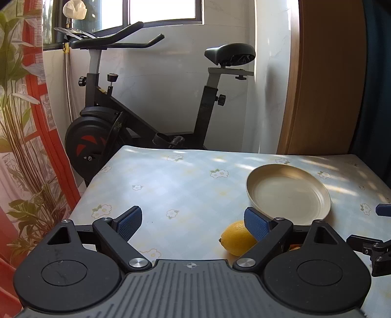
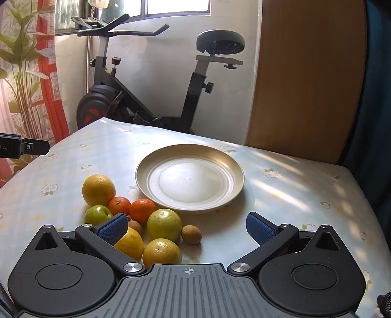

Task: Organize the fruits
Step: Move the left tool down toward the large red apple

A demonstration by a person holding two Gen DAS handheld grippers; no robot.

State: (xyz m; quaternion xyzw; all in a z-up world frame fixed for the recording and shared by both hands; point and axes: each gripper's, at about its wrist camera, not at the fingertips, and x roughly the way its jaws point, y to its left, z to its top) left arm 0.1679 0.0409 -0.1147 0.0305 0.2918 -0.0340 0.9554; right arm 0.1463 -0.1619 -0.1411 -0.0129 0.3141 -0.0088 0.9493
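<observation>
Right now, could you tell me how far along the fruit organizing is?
Nothing looks done yet: the plate holds no fruit. Nothing is in hand; the left gripper and right gripper are both open. All the fruit remains beside the plate on the table: the large orange, two tangerines, green apple and the rest.

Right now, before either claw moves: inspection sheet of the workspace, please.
Surface: table under a floral cloth, sun patches.
Job's things: plate bare; fruit pile beside it on its left, nine pieces visible, none on the plate.
Clutter: nothing seen.
Grippers: left claw open, lemon by its right finger; right claw open, above the pile.
Cables: nothing seen.
Surroundings: exercise bike, window, curtain, wooden panel.
</observation>
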